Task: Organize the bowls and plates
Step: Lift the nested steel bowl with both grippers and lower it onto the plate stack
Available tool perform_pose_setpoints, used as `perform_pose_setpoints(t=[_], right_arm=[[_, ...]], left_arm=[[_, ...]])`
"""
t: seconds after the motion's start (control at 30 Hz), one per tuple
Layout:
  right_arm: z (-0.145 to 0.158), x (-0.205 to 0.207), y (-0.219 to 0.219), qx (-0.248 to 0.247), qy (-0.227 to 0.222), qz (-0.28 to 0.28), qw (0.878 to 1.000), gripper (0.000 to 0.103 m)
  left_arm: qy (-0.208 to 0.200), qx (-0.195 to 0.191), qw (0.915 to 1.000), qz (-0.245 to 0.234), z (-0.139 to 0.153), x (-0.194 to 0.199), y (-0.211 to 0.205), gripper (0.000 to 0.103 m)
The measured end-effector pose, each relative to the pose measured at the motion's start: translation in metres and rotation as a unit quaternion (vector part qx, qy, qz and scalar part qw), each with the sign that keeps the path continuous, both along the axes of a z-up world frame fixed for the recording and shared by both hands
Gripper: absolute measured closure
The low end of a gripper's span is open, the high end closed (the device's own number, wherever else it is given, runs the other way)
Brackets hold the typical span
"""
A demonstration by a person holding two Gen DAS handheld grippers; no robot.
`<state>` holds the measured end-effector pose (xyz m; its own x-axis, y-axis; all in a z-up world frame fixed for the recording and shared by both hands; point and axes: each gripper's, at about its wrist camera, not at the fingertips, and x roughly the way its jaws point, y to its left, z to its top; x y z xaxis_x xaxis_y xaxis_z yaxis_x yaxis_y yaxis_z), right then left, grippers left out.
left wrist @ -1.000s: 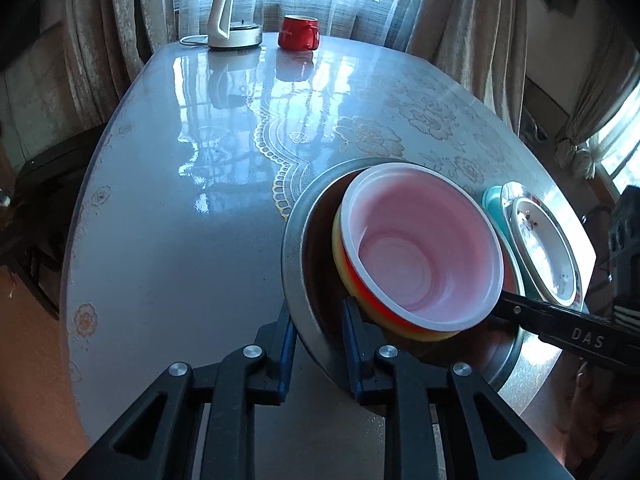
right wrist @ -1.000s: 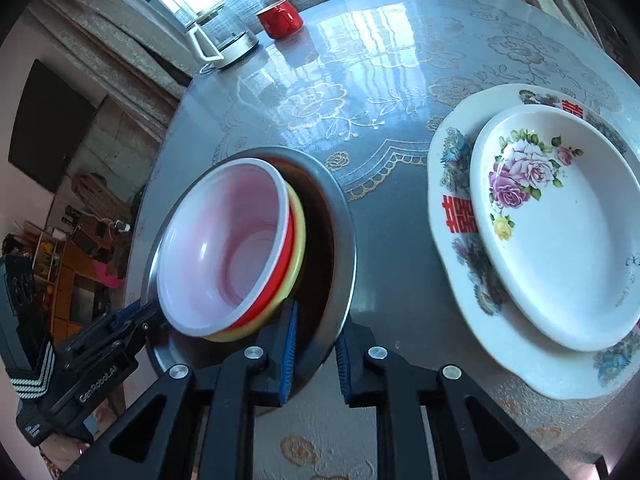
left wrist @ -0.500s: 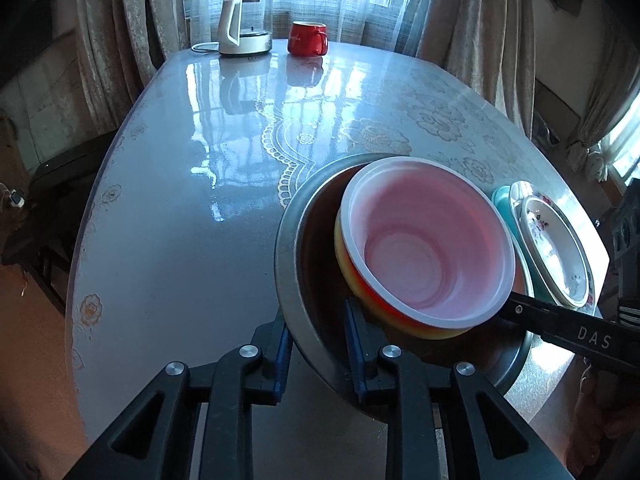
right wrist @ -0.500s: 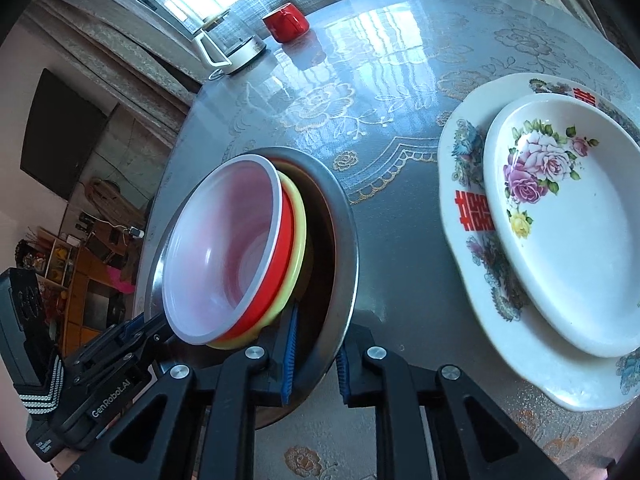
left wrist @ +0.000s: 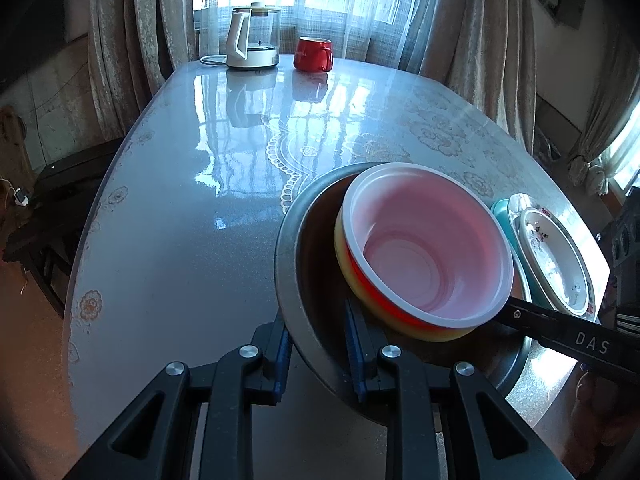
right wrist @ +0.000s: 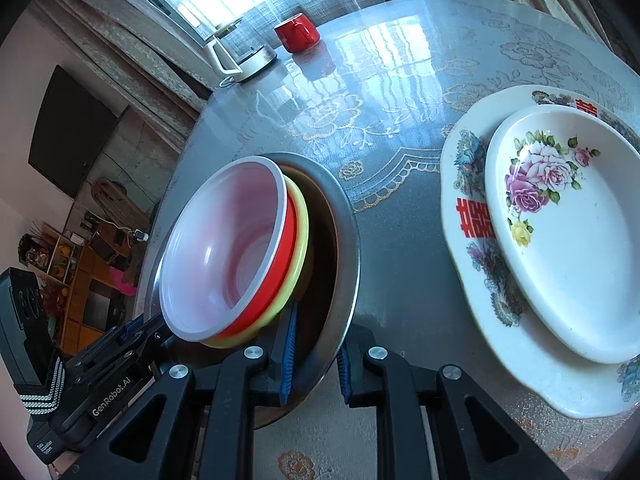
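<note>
A steel bowl holds a nested stack: a white plastic bowl inside a red bowl inside a yellow bowl. The stack leans against the steel bowl's wall. My left gripper is shut on the steel bowl's near rim, one finger inside and one outside. My right gripper is shut on the opposite rim in the same way. Each gripper shows in the other's view: the right gripper and the left gripper.
Two floral plates are stacked to the right, a small floral plate on a large one; a teal plate lies under them. An electric kettle and a red mug stand at the table's far end. The glossy table stretches to the left.
Both grippers keep their hold on the steel bowl's rim. Both views have tipped upward a little, and the stacked bowls lean more steeply inside the steel bowl.
</note>
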<state>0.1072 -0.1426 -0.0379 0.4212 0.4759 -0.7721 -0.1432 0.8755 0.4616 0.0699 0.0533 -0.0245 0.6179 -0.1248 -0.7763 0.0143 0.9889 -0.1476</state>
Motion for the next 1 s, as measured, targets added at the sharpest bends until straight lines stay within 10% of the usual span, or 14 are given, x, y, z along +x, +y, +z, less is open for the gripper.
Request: perform_pose_setpoints(t=[1.0], right_arm=[[0.042,-0.009,-0.019,0.002,-0.064,-0.021,0.998,0.086]], left_arm=[[-0.075,0.014,0.9971,-0.004,0.04,-0.004,-0.019,0.078]])
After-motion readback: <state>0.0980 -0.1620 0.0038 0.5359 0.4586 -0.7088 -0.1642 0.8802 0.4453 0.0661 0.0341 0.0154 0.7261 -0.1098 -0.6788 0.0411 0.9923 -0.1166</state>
